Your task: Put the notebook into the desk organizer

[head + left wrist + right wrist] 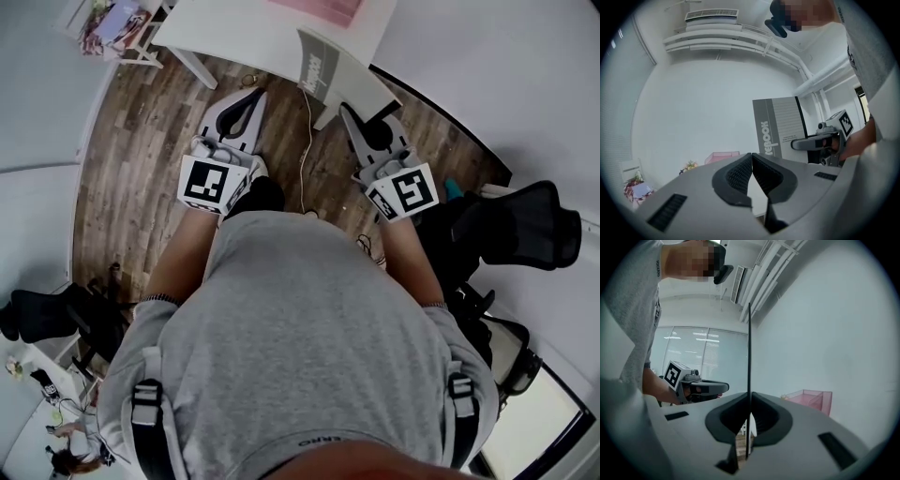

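At twelve o'clock, the right gripper (750,401) clamps the notebook (749,343) by its lower edge; it seems light, thin, stiff; left gripper (752,159) closed, empty.

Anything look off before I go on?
Nothing is spilled or damaged. The right gripper pinches the notebook near one edge only, so most of it stands unsupported in the air. The left gripper is shut and empty.

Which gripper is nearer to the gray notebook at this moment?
Right. The right gripper is shut on the edge of the notebook and holds it. The left gripper is shut and empty, and stays apart from the notebook on its left side.
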A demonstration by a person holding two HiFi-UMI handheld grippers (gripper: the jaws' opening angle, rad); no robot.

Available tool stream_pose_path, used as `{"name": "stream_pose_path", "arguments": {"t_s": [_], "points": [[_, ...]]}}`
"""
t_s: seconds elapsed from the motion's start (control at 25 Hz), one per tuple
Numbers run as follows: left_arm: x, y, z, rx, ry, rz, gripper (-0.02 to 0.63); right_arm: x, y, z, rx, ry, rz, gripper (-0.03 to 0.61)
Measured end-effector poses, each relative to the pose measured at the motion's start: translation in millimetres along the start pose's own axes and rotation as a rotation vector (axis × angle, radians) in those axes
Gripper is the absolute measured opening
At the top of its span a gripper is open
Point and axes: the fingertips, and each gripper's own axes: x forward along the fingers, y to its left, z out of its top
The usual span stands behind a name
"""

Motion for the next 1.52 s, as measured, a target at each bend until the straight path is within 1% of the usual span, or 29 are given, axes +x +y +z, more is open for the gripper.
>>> {"name": "stream_pose_path", "arguments": {"t_s": [0.32, 0.56, 0.76, 0.92, 1.12, 1.52], "points": [[44, 80, 7, -0.012, -0.019, -0.061, 0.020, 92, -26, 13, -0.010, 0.020, -0.031, 0.017], [62, 141, -5, -0.014, -0.012, -0.111, 0.020, 156, -37, 8, 0.000, 0.045, -0.070, 0.017], [72, 179, -6, -0.032, -0.009, -0.112, 0.020, 186, -38, 6, 0.007, 0.061, -0.085, 0.017], [83, 198, -11, -0.050, -0.003, -0.117, 0.020, 205, -48, 4, 0.005, 0.075, -0.091, 0.017], [112, 210, -19, -0.050, 0.002, -0.128, 0.020, 223, -74, 4, 0.005, 0.072, -0.088, 0.017], [211, 238, -18, -0.023, 0.003, -0.125, 0.020, 267, -168, 1, 0.038, 0.063, -0.072, 0.017]]}}
